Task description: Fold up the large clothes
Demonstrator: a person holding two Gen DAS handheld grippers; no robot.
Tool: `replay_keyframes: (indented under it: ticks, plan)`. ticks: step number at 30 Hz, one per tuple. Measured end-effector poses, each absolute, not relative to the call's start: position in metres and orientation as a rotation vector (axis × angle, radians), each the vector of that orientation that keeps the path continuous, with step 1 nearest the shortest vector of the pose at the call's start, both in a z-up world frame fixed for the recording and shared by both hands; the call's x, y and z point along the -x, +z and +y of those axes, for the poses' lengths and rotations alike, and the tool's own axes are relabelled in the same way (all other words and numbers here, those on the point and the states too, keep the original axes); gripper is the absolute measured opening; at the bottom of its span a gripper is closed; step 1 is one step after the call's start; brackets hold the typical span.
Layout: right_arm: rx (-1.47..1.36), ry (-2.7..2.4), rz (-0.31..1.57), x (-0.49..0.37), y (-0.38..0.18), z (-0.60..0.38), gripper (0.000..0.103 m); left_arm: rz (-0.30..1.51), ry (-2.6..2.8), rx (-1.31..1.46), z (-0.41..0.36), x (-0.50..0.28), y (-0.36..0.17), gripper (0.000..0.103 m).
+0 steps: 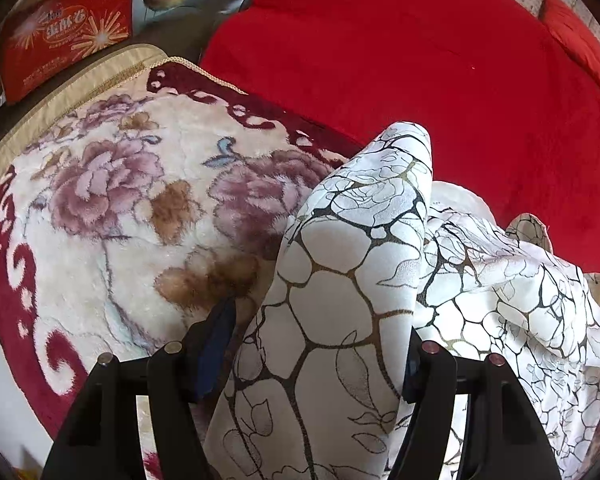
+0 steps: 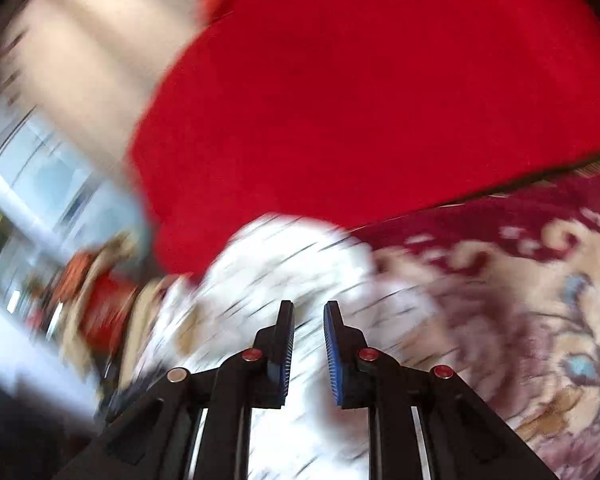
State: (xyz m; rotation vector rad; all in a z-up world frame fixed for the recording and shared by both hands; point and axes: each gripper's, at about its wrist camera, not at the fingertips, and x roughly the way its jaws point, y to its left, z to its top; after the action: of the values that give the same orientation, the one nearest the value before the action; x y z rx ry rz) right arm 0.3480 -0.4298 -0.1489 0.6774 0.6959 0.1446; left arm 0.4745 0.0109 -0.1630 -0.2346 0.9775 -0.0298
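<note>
a red printed cardboard box [image 1: 66,32] sits far left, beyond a plush cream floral blanket with maroon border [image 1: 112,216]. the left gripper [image 1: 316,344] stands spread, a white crackle-patterned fabric garment [image 1: 340,280] bunched between its fingers, blocking the view. the red bedspread [image 1: 400,72] lies behind. the right gripper [image 2: 309,312] hovers parted, empty, above blurred cloth.

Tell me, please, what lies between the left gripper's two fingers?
A fold of the white patterned garment fills the gap of the left gripper, seen in the left wrist view.
</note>
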Motion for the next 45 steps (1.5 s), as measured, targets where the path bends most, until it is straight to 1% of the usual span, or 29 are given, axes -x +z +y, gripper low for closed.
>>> replay_keyframes:
  ticks: [2,4,6,9,10,12,15,17,19,25,27,29,31,33,35,37,40,41,43,44,45]
  plan:
    - [-0.585,0.288,0.735,-0.346,-0.141,-0.396,0.018,0.978,-0.018,0.231,0.009,-0.476,-0.162,0.069]
    - [-0.522,0.341,0.789,-0.356,-0.145,-0.367,0.018,0.98,-0.011,0.235,0.01,-0.477,-0.161,0.069]
    - [-0.487,0.356,0.854,-0.37,-0.154,-0.342,0.018,0.984,-0.009,0.247,0.011,-0.477,-0.161,0.069]
    - [-0.466,0.304,0.943,-0.417,-0.178,-0.319,0.018,0.988,-0.007,0.252,0.011,-0.479,-0.162,0.069]
    - [-0.477,0.272,0.945,-0.442,-0.18,-0.319,0.018,0.984,-0.005,0.25,0.012,-0.479,-0.161,0.069]
    - [-0.507,0.183,0.875,-0.474,-0.175,-0.326,0.019,0.957,0.002,0.247,0.013,-0.478,-0.155,0.069]
    - [-0.71,0.029,0.744,-0.5,-0.169,-0.364,0.018,0.907,0.025,0.249,0.02,-0.477,-0.146,0.069]
    - [-0.765,0.016,0.692,-0.49,-0.162,-0.38,0.018,0.882,0.024,0.256,0.022,-0.475,-0.14,0.069]
    - [-0.72,0.026,0.676,-0.468,-0.157,-0.386,0.018,0.854,0.018,0.239,0.02,-0.472,-0.134,0.069]
    - [-0.576,-0.014,0.718,-0.382,-0.151,-0.405,0.018,0.811,0.026,0.184,0.008,-0.458,-0.125,0.069]
    - [-0.52,-0.031,0.759,-0.357,-0.153,-0.414,0.018,0.844,0.057,0.156,0.008,-0.46,-0.134,0.069]
    - [-0.448,-0.05,0.85,-0.343,-0.163,-0.412,0.019,0.93,0.112,0.105,0.011,-0.467,-0.154,0.07]
    - [-0.435,-0.071,0.881,-0.327,-0.181,-0.417,0.017,1.006,0.094,0.144,0.019,-0.469,-0.172,0.072]
    - [-0.448,-0.067,0.888,-0.314,-0.192,-0.423,0.017,1.004,0.083,0.189,0.026,-0.463,-0.172,0.072]
    - [-0.45,-0.066,0.866,-0.299,-0.186,-0.422,0.017,0.977,0.082,0.177,0.027,-0.455,-0.164,0.071]
    - [-0.431,-0.05,0.846,-0.288,-0.168,-0.423,0.017,0.959,0.078,0.176,0.028,-0.447,-0.156,0.071]
    - [-0.47,-0.029,0.758,-0.278,-0.142,-0.432,0.017,0.933,0.044,0.212,0.028,-0.436,-0.146,0.071]
    - [-0.483,-0.028,0.741,-0.277,-0.14,-0.435,0.021,0.924,0.034,0.22,0.025,-0.433,-0.142,0.071]
    - [-0.534,-0.038,0.726,-0.284,-0.137,-0.448,0.052,0.902,0.014,0.24,0.024,-0.425,-0.135,0.071]
    - [-0.561,-0.049,0.722,-0.29,-0.138,-0.451,0.084,0.894,0.009,0.249,0.025,-0.422,-0.133,0.072]
    - [-0.599,-0.071,0.695,-0.294,-0.14,-0.458,0.087,0.885,0.009,0.257,0.028,-0.42,-0.132,0.072]
